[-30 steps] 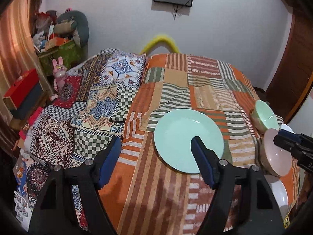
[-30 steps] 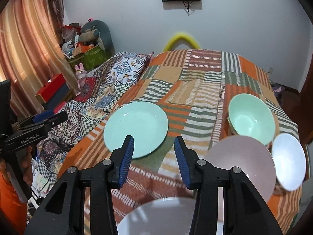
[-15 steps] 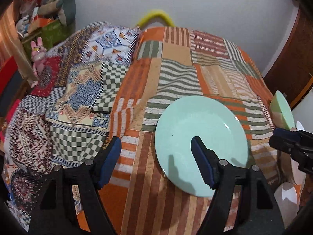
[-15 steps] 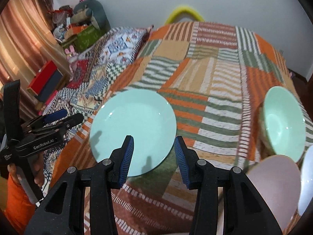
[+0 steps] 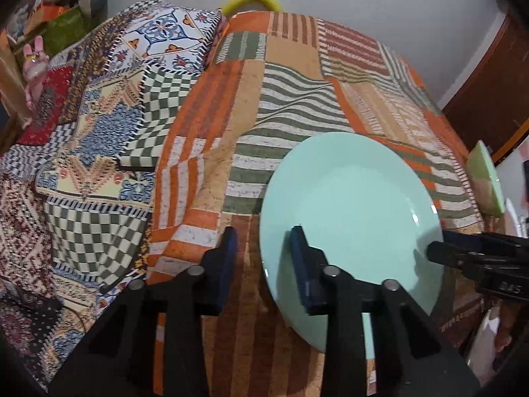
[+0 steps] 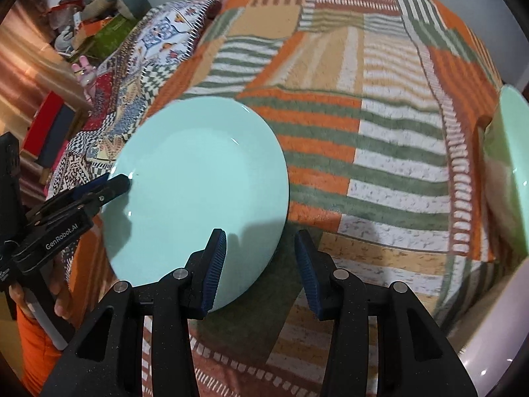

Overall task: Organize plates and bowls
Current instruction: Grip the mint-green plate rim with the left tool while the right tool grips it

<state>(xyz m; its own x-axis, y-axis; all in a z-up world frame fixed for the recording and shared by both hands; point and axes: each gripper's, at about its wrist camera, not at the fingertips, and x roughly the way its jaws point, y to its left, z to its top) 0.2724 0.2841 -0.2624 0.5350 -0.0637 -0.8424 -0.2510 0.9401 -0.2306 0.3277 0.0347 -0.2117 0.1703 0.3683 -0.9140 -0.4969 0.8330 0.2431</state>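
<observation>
A mint green plate (image 5: 357, 205) (image 6: 198, 178) lies flat on the patchwork blanket. My left gripper (image 5: 264, 259) hangs low over the plate's left rim. Its jaws are closing, with the rim between them, one finger over the plate and one off it; the pads do not press on it. In the right wrist view the left gripper (image 6: 112, 183) has its tips at that rim. My right gripper (image 6: 259, 261) stands open over the plate's near right rim, one finger over the plate and the other over the blanket. The right gripper (image 5: 436, 248) tips reach in over the plate's right side.
A green bowl (image 6: 512, 139) (image 5: 486, 178) sits at the bed's right edge. A pale pink dish (image 6: 489, 357) shows at the lower right. A patterned quilt (image 5: 99, 139) covers the bed's left side. Toys and boxes (image 6: 99, 26) stand beyond the bed. A dark wooden door (image 5: 489, 92) stands at right.
Both grippers have come down toward the green plate, which now looks larger. The left jaws have narrowed a good deal. The right jaws keep the same gap.
</observation>
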